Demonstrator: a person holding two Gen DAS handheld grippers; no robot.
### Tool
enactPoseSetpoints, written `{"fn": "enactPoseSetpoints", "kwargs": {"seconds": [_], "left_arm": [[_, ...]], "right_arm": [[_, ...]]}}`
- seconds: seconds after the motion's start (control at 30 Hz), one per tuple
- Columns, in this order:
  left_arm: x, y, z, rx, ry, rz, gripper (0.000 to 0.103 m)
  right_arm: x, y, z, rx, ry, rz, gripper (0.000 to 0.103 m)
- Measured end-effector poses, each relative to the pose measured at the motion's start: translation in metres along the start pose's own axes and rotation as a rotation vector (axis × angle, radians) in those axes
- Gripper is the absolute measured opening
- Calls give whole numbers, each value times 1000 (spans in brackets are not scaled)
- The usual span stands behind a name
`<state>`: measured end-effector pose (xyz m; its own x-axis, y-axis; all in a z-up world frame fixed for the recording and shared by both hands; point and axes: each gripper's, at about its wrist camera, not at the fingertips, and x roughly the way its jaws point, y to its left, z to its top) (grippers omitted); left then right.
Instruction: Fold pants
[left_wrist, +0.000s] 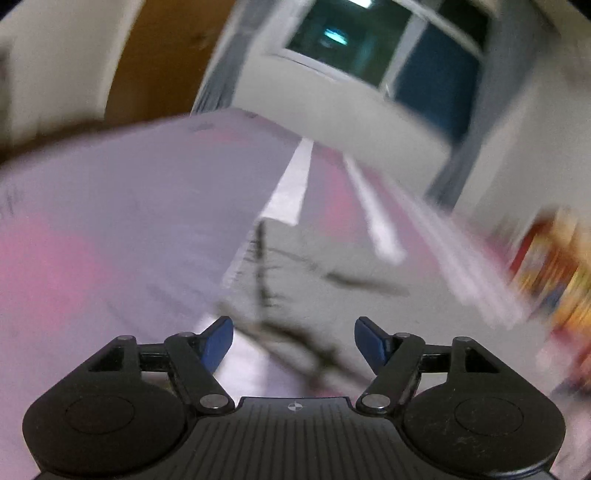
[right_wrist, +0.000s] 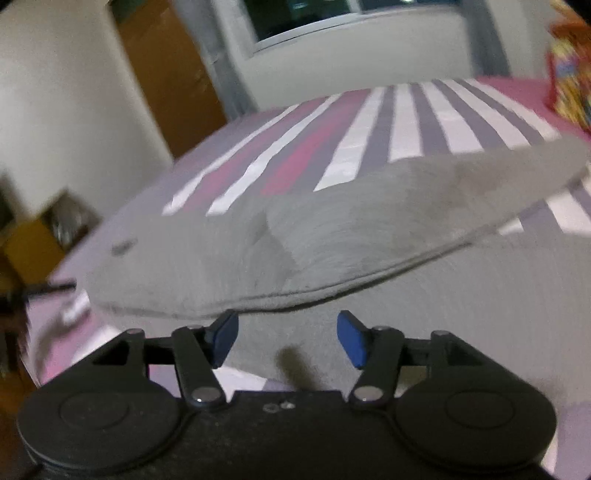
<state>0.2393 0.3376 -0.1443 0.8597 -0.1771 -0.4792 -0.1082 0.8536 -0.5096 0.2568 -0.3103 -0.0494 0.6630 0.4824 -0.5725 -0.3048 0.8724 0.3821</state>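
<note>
Grey pants (right_wrist: 295, 236) lie on a bed with a striped pink, white and grey cover (right_wrist: 369, 122). In the right wrist view one grey layer lies folded over another just ahead of my right gripper (right_wrist: 287, 338), which is open and empty above the cloth. In the blurred left wrist view the grey pants (left_wrist: 317, 266) with a dark drawstring lie ahead of my left gripper (left_wrist: 293, 343), which is open and empty just above them.
A colourful red and yellow object (left_wrist: 554, 266) sits at the bed's right side; it also shows in the right wrist view (right_wrist: 570, 74). A window (left_wrist: 388, 40), grey curtains and a brown wooden door (right_wrist: 166, 74) stand behind the bed.
</note>
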Motion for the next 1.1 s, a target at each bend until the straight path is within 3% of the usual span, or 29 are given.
{"fn": "enactPoseSetpoints", "kwargs": {"seconds": [0.1, 0.23, 0.3, 0.43, 0.6, 0.63, 0.7, 0.73, 0.77, 0.87, 1.0, 1.1], "left_arm": [[8, 17, -7, -216, 5, -115, 71], [23, 28, -15, -315, 53, -123, 47], [25, 35, -17, -360, 53, -126, 43], [33, 32, -25, -395, 33, -153, 38], [61, 27, -29, -367, 83, -104, 38], [71, 22, -27, -363, 85, -101, 38], [80, 15, -20, -362, 77, -91, 37], [83, 12, -14, -363, 76, -93, 30], [83, 9, -8, -350, 81, -92, 29], [78, 1, 14, -313, 80, -123, 26], [69, 3, 31, -294, 79, -156, 26], [75, 25, 19, -343, 158, -69, 26]], "right_arm": [[21, -14, 2, 169, -15, 32, 59], [42, -23, -1, 307, -30, 70, 58], [51, -28, -2, 355, -32, 97, 58], [62, -35, -6, 404, -36, 125, 58], [80, -47, -10, 487, -27, 149, 56], [82, -52, -11, 508, -32, 161, 53], [88, -61, -14, 563, -35, 183, 38], [91, -66, -13, 589, -34, 184, 21], [93, -70, -13, 604, -40, 186, 8], [75, -61, -5, 531, -122, 211, 5], [18, -25, -2, 347, -248, 235, 5], [6, -12, -32, 300, -219, 199, 5]]}}
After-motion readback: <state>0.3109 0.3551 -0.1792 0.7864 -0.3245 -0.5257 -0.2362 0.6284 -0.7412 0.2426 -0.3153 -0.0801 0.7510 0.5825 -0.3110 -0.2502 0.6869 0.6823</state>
